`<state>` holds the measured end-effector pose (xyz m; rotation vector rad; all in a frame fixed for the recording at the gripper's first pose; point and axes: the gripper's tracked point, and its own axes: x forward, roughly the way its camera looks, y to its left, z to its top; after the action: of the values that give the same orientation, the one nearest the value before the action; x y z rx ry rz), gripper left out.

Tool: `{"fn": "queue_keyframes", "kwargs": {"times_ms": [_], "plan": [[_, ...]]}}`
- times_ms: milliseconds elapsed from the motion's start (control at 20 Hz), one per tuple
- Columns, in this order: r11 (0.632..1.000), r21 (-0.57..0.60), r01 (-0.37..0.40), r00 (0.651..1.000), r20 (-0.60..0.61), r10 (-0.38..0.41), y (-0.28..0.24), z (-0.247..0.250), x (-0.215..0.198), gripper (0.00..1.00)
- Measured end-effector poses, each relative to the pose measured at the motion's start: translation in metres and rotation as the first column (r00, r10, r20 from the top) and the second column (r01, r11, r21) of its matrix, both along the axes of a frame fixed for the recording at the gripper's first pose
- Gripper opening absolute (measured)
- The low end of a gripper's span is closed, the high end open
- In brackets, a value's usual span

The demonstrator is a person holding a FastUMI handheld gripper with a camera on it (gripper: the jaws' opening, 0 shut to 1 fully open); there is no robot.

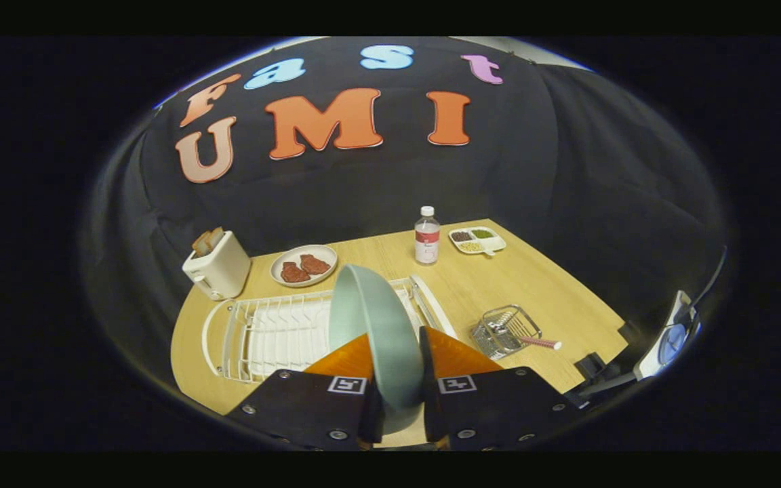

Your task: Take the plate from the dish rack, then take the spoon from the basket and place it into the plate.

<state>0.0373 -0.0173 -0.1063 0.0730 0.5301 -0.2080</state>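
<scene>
**Plate held edge-on between the gripper fingers, above the dish rack**

The gripper [396, 369] holds the pale green plate [373, 325] on edge, its two fingers pressing on the lower part from either side; the jaws are closed on it. The plate stands nearly upright, tilted slightly, with its upper rim rising well beyond the fingertips and covering part of the rack behind it.

Beyond the fingers lies the white wire dish rack [275, 332], set on the wooden table [539, 285]. The rack's slots that can be seen hold nothing, and the plate appears lifted clear of the wires, though its lower edge is hidden between the fingers, so contact cannot be ruled out.

To one side of the rack, ahead of the fingers, stands a small wire basket [502, 329]. The spoon [533, 341] lies in it, its pinkish handle projecting over the basket's rim toward the table edge.

Farther back on the table: a cream toaster [217, 270] with bread slices in its slots; just beside it, a white dish [304, 266] carrying two reddish pieces of meat; a clear bottle [427, 236] with a white cap, standing upright; and near the bottle a divided tray [477, 240] with small portions of food in its compartments.
</scene>
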Motion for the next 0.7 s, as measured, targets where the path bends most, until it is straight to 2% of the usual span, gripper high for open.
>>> {"fn": "queue_keyframes", "kwargs": {"times_ms": [400,700], "plan": [[0.983,0.184,0.007,0.999,-0.039,0.001,-0.009,-0.039,-0.073,0.24],[0.951,0.304,0.065,0.995,-0.094,-0.038,-0.035,-0.081,-0.111,0.24]]}}
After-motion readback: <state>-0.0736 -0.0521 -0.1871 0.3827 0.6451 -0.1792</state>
